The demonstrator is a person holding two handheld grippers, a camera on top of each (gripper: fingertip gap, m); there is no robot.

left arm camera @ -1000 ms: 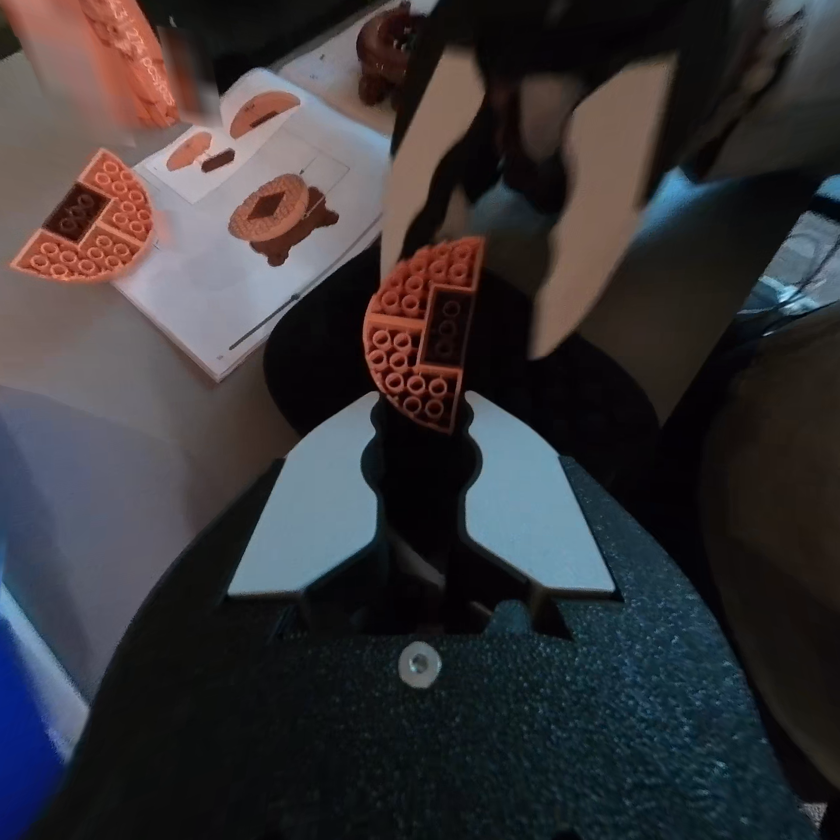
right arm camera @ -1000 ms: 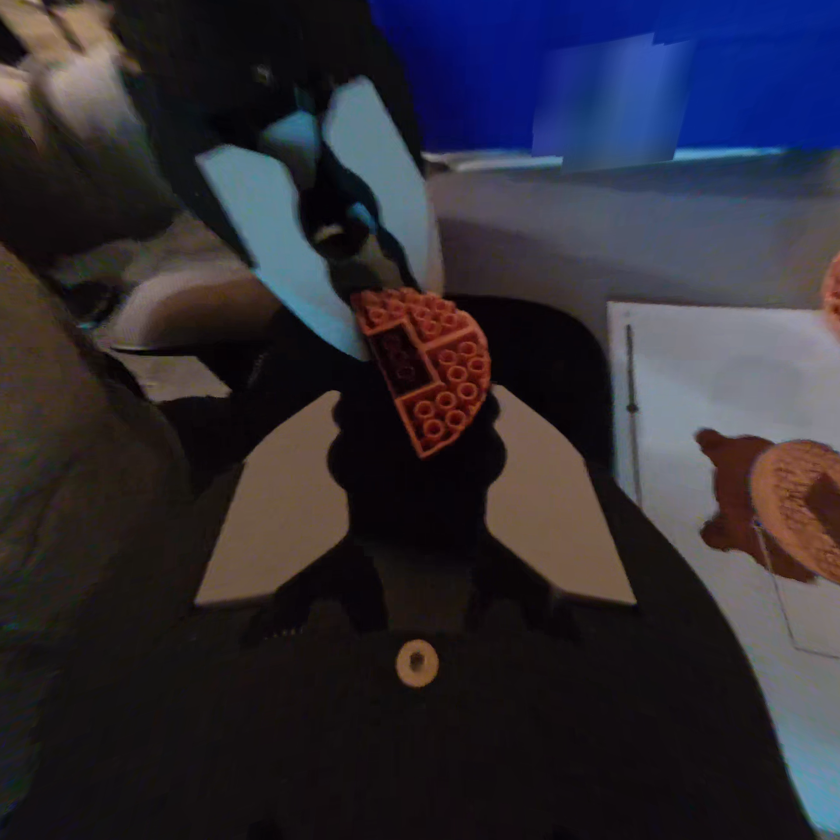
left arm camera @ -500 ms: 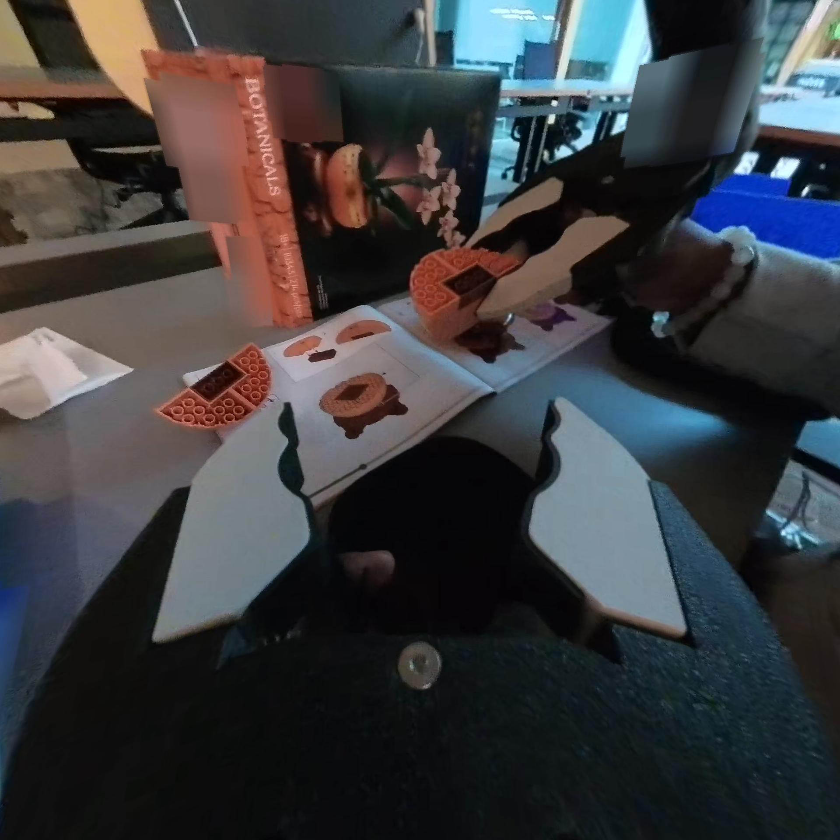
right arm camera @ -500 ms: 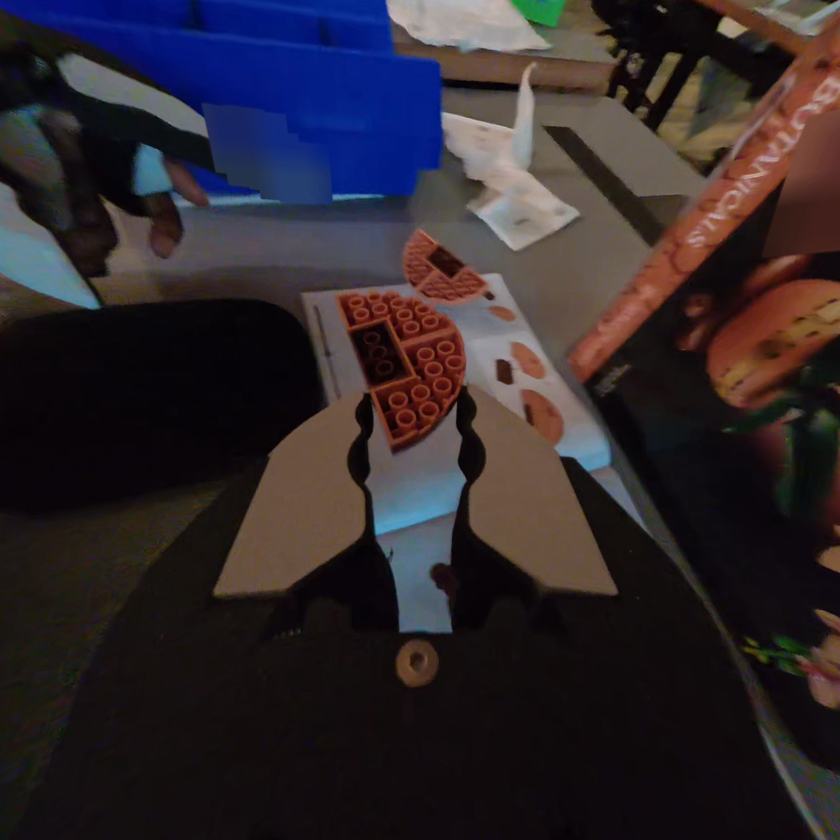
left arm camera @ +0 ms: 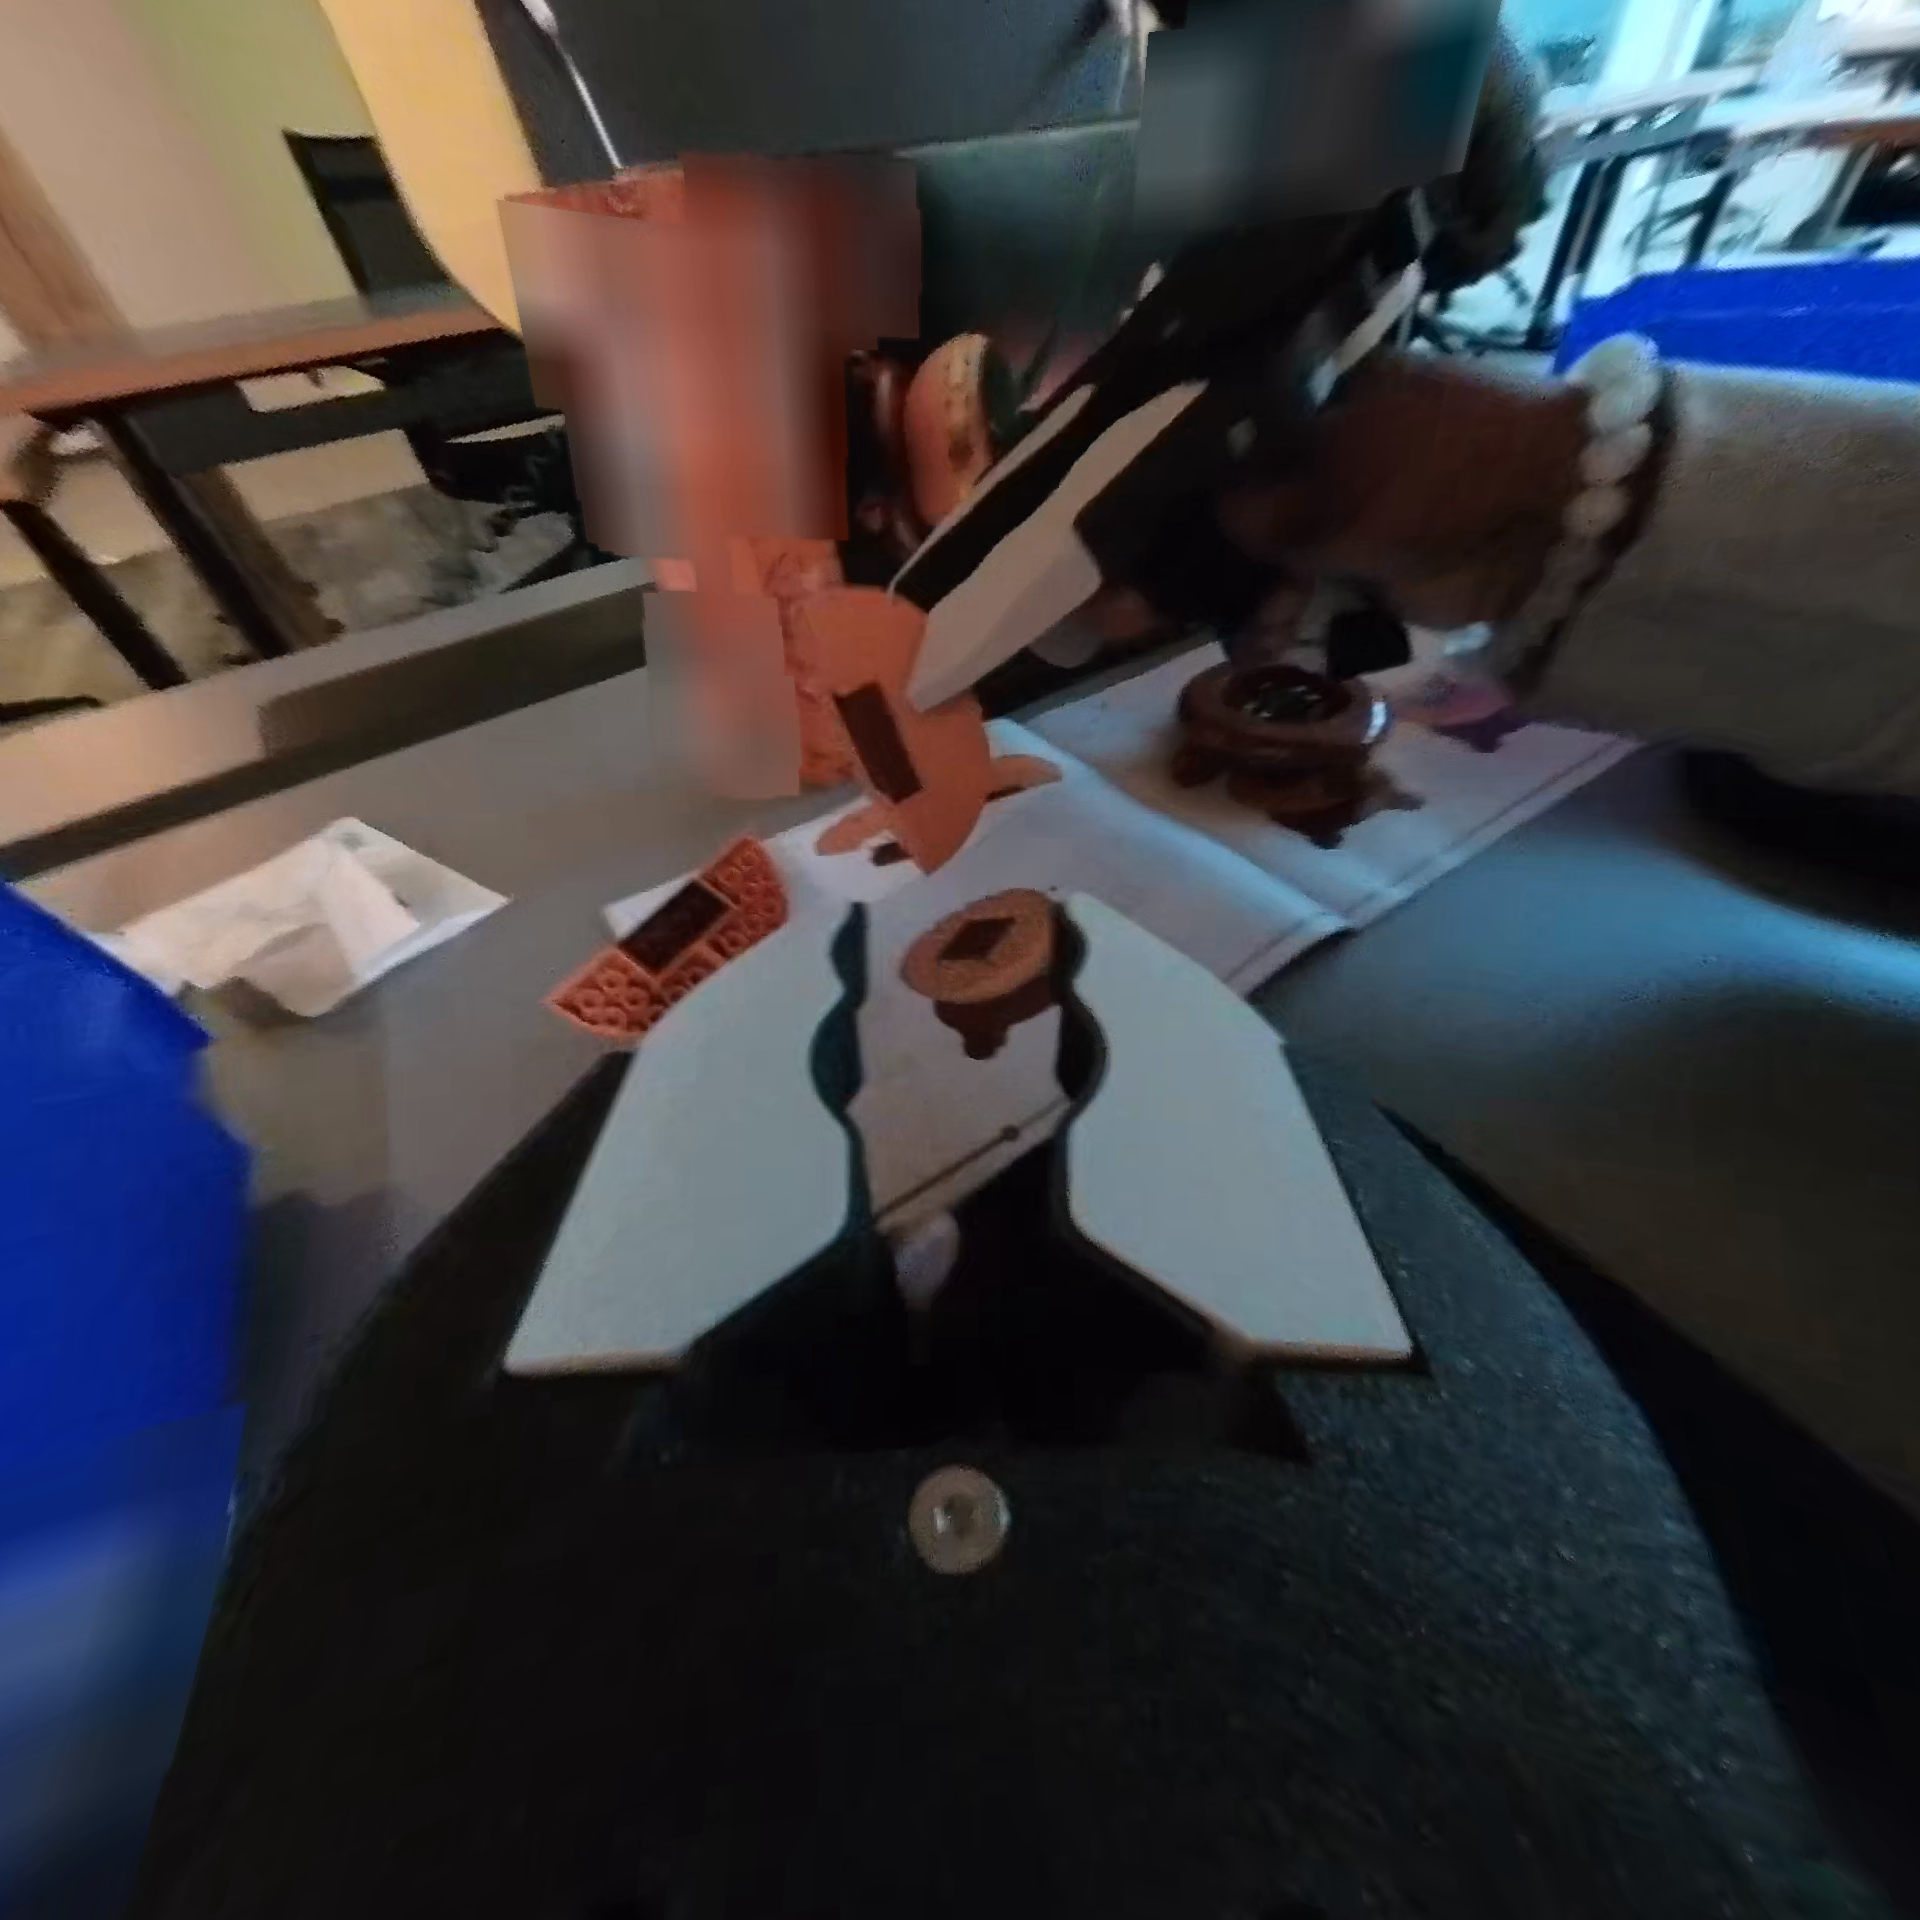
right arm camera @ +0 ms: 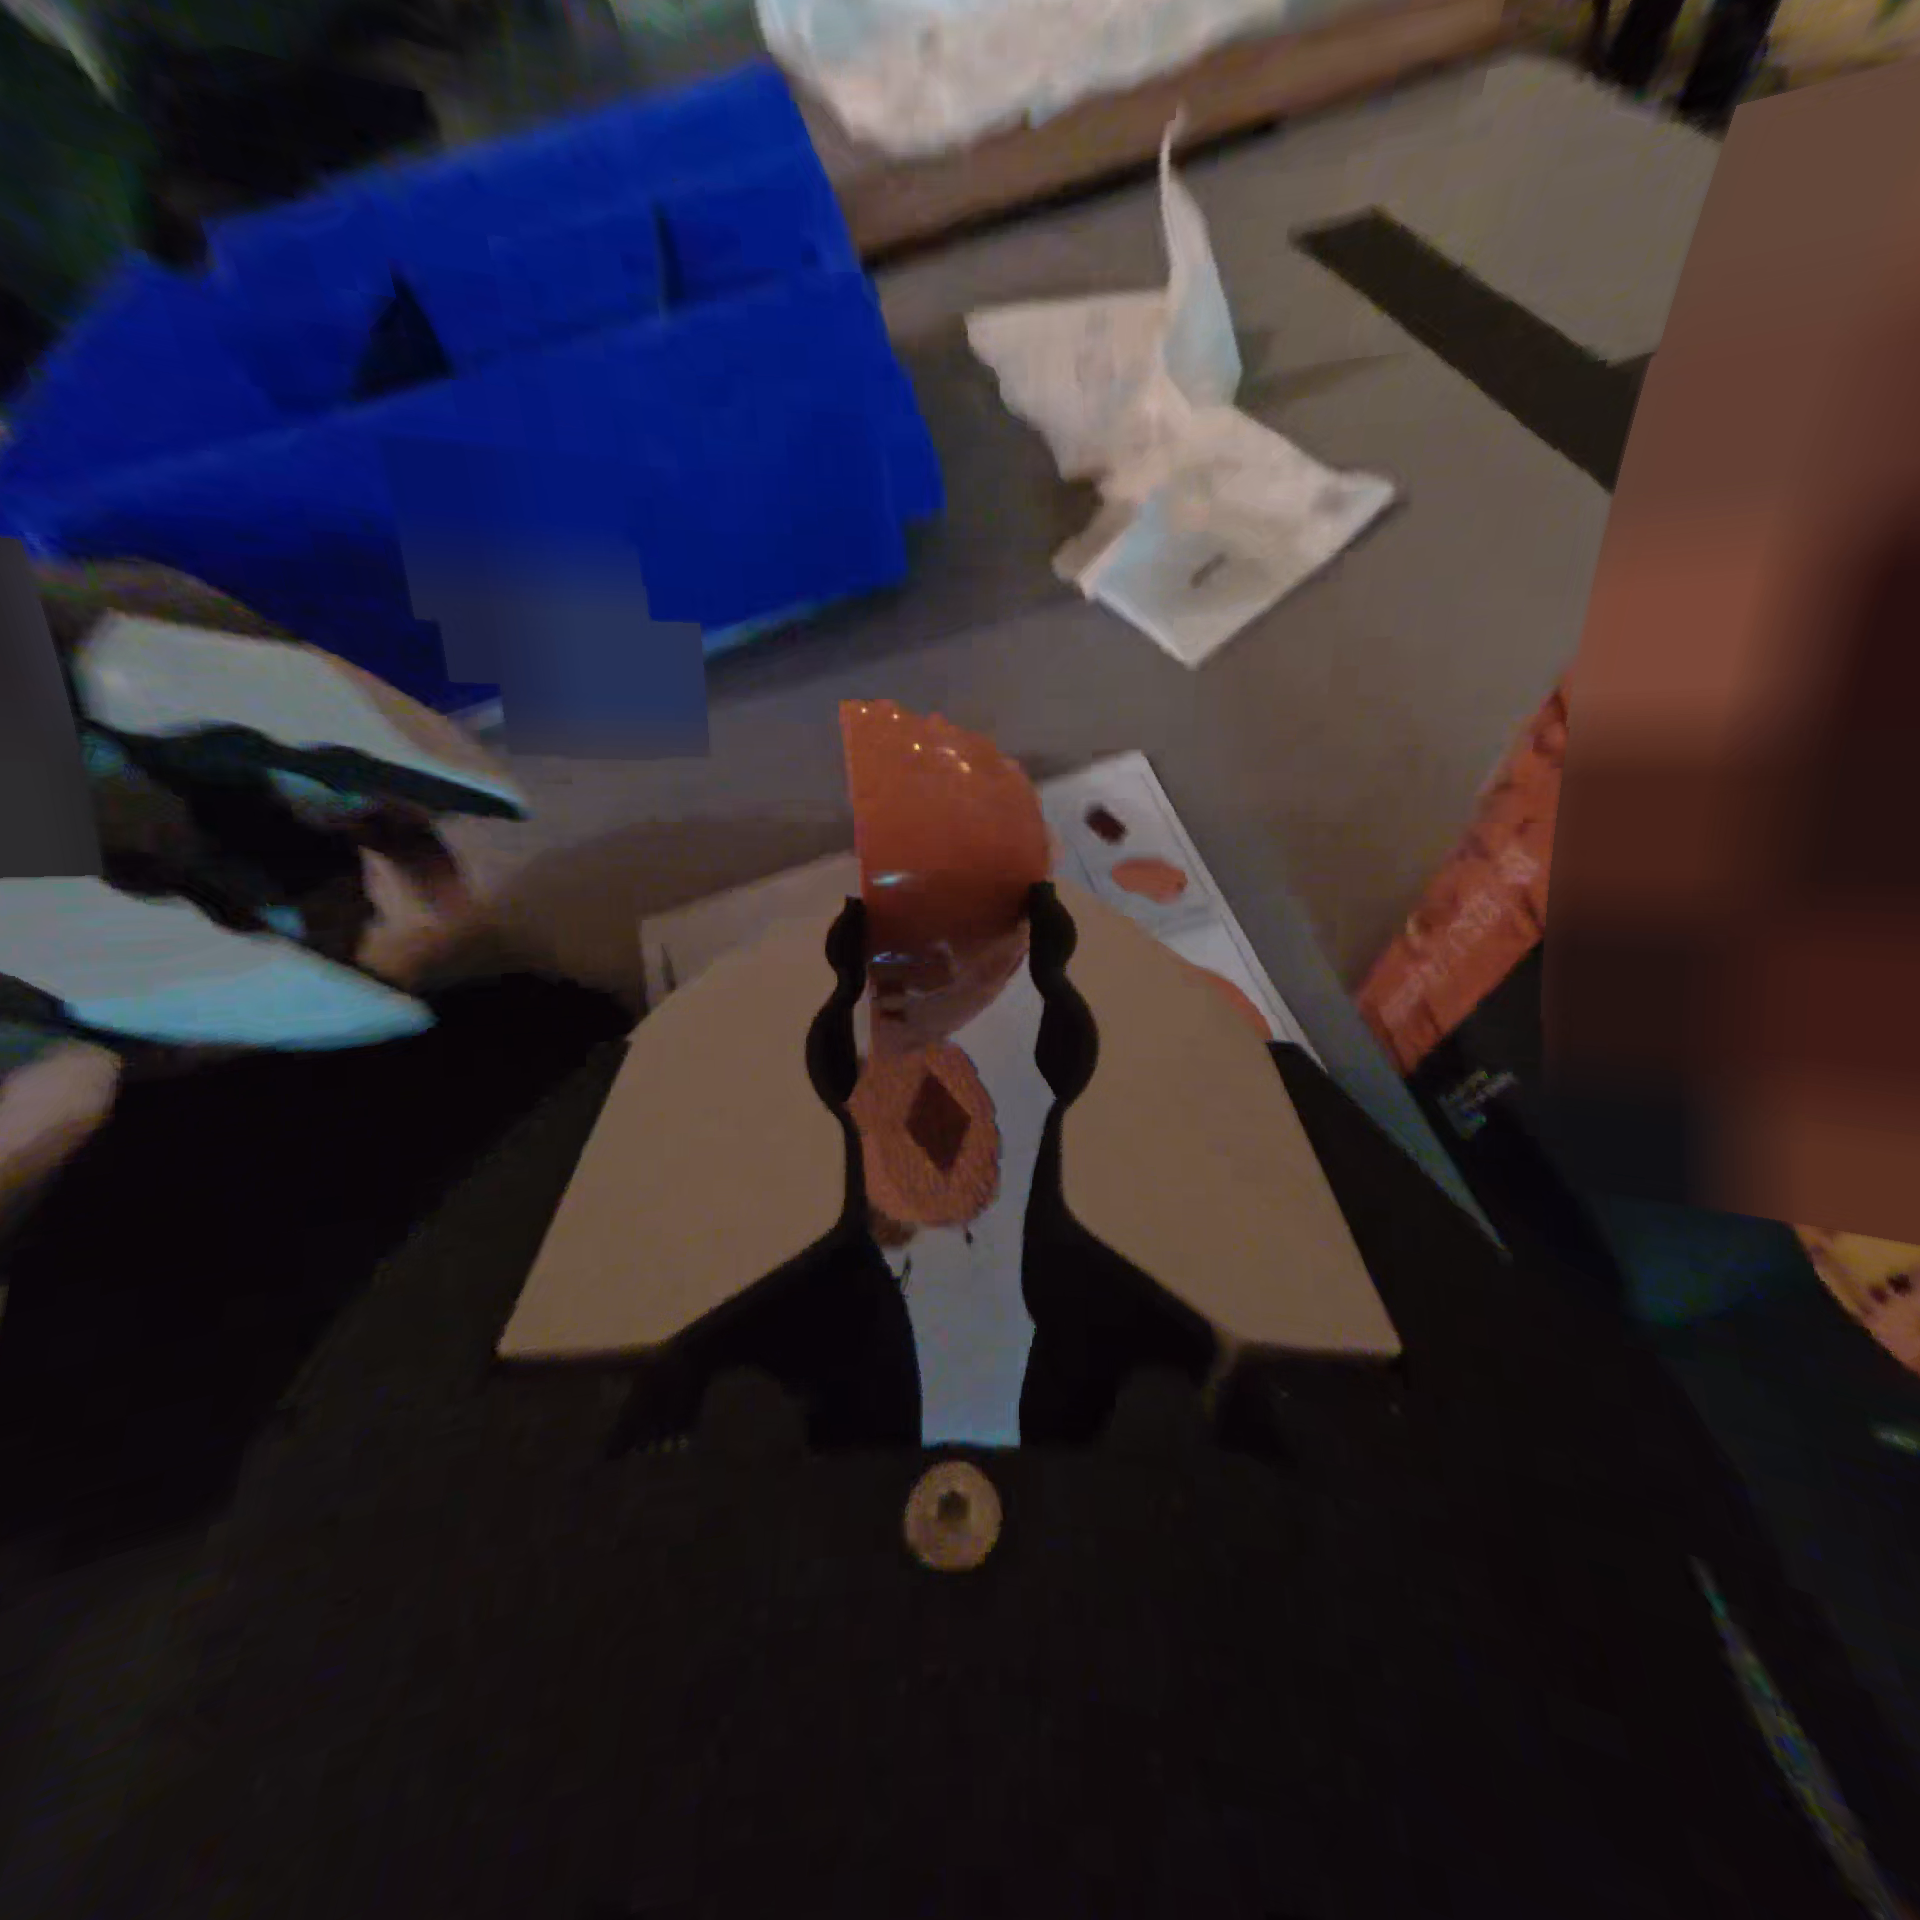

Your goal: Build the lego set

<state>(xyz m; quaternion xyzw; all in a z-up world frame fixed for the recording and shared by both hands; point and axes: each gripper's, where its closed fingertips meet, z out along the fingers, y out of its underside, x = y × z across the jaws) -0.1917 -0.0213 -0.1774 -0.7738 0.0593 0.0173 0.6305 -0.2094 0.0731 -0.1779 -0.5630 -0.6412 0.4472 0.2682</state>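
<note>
**Orange half-disc held over the open booklet**

Since half a second ago the left gripper (left arm camera: 961,935) has narrowed its jaws and come nearer the booklet, while the right gripper (right arm camera: 945,914) has turned its piece so the smooth rounded side faces its own camera.

Both black pads of the right gripper press on the orange half-round brick piece (right arm camera: 940,810), which stands upright above the fingertips. From the left wrist view the same piece (left arm camera: 914,769) hangs in the air over the open instruction booklet (left arm camera: 1164,883), its dark brown inset facing out.

Nothing sits between the left gripper's fingers: they stand partly apart, and through the gap shows only a printed drawing on the booklet page. A second orange half-round piece (left arm camera: 675,956) lies stud-tubes up on the grey table (left arm camera: 416,1039), just left of those fingers, at the booklet's corner.

Farther back on the booklet stands a dark brown round base (left arm camera: 1278,727). A crumpled white paper bag (right arm camera: 1195,488) lies on the table, near a blue bin (right arm camera: 499,416). An orange and black box (right arm camera: 1475,925) stands at the right.
</note>
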